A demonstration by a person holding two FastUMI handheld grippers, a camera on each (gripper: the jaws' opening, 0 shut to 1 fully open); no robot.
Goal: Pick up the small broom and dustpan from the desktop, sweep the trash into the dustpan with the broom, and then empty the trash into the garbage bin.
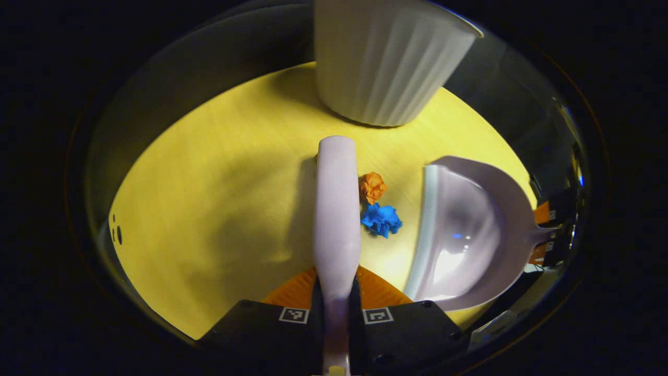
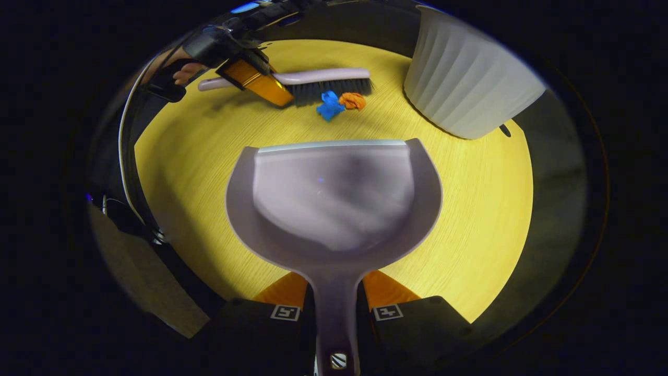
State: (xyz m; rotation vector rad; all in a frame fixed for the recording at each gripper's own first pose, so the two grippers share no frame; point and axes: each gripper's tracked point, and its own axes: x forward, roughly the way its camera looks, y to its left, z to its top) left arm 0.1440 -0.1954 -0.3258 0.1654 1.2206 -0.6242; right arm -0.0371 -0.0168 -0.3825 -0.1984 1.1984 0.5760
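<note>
both grippers already have their tools. left gripper (image 1: 336,300) has its 2 orange fingers pressed tight on the handle of the small broom (image 1: 336,209), whose pale back runs straight ahead along the fingers; in the right gripper view the same broom (image 2: 313,82) lies side-on with its dark bristles facing down at the desktop (image 2: 480,219). holding it by the handle end leaves the whole brush head free to push.

right gripper (image 2: 334,300) is likewise clamped on the stem of the dustpan (image 2: 334,198), both fingers squeezing it from either side. the pan sits low with its pale front lip turned toward the trash, which makes sense: the open mouth is where the litter has to arrive.

2 bits of crumpled trash, 1 blue (image 2: 329,107) and 1 orange (image 2: 353,100), lie just beside the bristles, between brush and pan lip, with a strip of bare yellow top separating them from the lip. in the left gripper view the blue wad (image 1: 381,220) and orange wad (image 1: 372,187) sit right of the broom, facing the dustpan (image 1: 469,235).

white ribbed garbage bin (image 2: 464,83) stands near the far edge, close enough for tipping later.

my read: pickup is done, sweeping is about to start; the pan looks empty. a short sideways stroke should do, though light wads may skip past the lip.
</note>
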